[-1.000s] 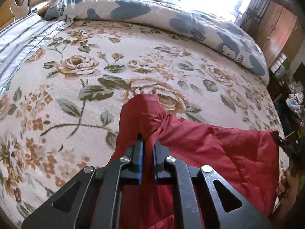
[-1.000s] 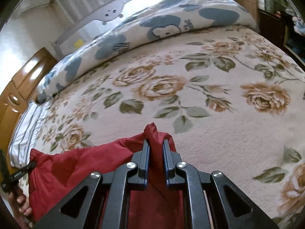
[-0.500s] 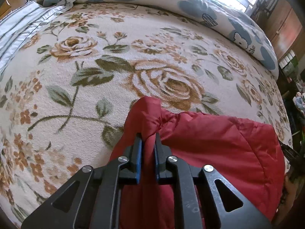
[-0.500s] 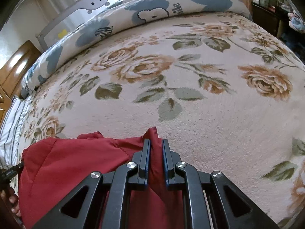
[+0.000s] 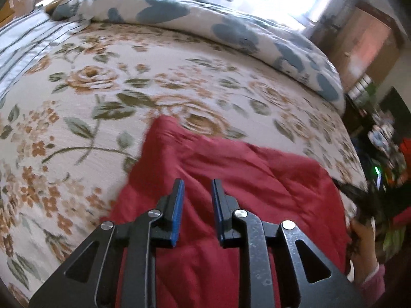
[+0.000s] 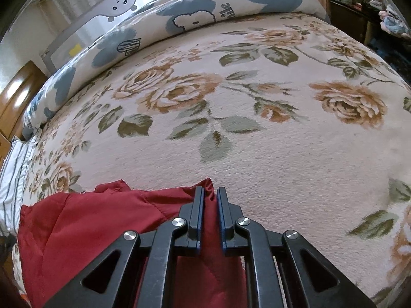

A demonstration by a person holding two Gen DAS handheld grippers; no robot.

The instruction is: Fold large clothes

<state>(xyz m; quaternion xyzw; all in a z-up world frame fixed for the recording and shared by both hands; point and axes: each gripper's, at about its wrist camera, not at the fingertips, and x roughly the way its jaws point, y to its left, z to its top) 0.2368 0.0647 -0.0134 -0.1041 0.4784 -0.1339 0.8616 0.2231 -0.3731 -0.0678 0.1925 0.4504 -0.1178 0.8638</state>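
Starting at the left of the left wrist view: striped bedding (image 5: 23,41) sits in the upper left corner, then the flowery blanket (image 5: 77,107) fills most of the frame, with a blue-and-white duvet (image 5: 179,20) bunched along the top. The red padded garment (image 5: 257,179) lies on the blanket in the lower middle and runs off toward the lower right. The left gripper (image 5: 196,187) sits at the bottom centre with its fingers apart and nothing between them, just hovering over the red fabric. This frame is blurry, so I can't tell whether the tips touch the cloth.

In the right wrist view the red garment (image 6: 90,220) fills the lower left, its far edge lying across the blanket (image 6: 282,154) in the middle of the frame. The right gripper (image 6: 210,195) at the bottom centre has its fingers nearly together, with the corner of the red cloth pinched in the narrow slot between them.

So my read: a fold has just been laid down. The left side looks let go, the right corner not yet. I'd guess the next move is for the right fingers to part and drop that corner flat, then both grippers need to find new edges for the next fold. The padded stuff is puffy, so it may spring back up unless it's pressed down.
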